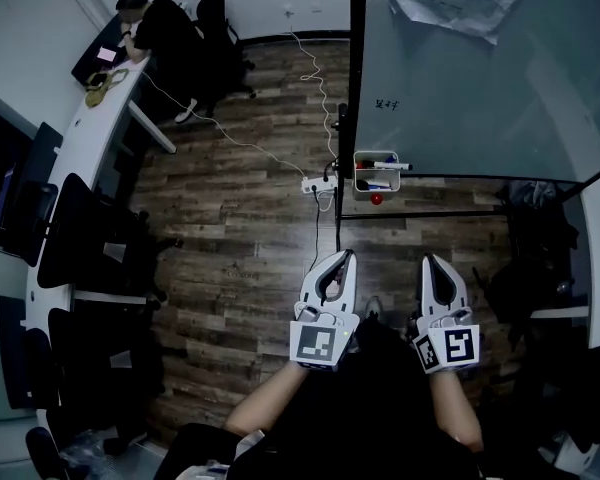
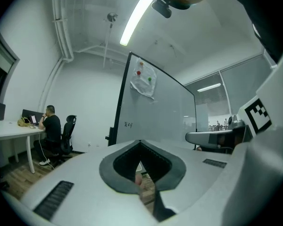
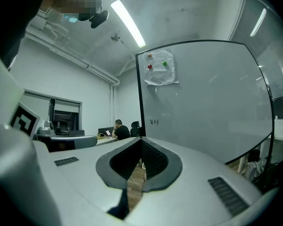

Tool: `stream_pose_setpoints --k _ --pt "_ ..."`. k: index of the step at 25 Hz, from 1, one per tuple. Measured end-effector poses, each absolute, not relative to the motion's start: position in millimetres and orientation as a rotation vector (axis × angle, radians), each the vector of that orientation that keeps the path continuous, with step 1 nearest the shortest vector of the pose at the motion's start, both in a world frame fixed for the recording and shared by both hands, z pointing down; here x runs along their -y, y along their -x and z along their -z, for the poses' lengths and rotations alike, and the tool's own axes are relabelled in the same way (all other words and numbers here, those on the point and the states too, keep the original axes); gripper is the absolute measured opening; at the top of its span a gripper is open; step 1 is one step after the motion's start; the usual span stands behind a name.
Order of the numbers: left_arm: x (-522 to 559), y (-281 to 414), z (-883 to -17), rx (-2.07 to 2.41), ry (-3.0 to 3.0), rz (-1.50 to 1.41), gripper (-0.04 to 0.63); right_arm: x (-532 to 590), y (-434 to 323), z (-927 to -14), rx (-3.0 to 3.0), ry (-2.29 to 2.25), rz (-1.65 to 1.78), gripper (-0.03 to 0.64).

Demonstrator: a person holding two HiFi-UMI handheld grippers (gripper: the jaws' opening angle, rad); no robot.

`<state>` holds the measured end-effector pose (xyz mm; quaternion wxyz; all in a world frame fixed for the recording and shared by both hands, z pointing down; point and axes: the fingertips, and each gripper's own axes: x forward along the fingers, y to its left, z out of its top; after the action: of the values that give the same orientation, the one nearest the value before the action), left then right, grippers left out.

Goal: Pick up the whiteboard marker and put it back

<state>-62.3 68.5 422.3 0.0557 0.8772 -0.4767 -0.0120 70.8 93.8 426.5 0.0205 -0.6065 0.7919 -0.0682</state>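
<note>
I see left gripper [image 1: 342,261] jaws closed, empty; right gripper [image 1: 429,262] same. Both level, well short of whiteboard [image 1: 460,78]. Whiteboard marker [image 1: 385,165] lies in tray [image 1: 358,176].

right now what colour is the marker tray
White; the tray shows best in the head view.

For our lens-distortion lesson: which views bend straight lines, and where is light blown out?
Both gripper views: the whiteboard edge bows and the corners go black; the ceiling lamp is blown out white. Head view: dim, with the floor planks curving outward.
</note>
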Motion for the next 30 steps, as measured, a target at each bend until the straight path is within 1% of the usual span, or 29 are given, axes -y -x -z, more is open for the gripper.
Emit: stream_pose_setpoints --k 9,16,24,30 --pt "-10 24 -424 1.515 -2.658 0.021 0.009 -32 -104 -434 -2.507 1.813 0.23 0.012" --pt "23 2 -442 1.544 -2.609 -0.049 0.009 8 -124 -444 -2.559 1.753 0.257 0.012" --pt "39 -19 -440 1.59 -2.57 -0.059 0.009 36 -136 -456 -2.619 1.666 0.301 0.012" --pt "51 -20 -435 1.618 -2.571 -0.047 0.009 56 -137 -470 -2.634 1.647 0.344 0.012"
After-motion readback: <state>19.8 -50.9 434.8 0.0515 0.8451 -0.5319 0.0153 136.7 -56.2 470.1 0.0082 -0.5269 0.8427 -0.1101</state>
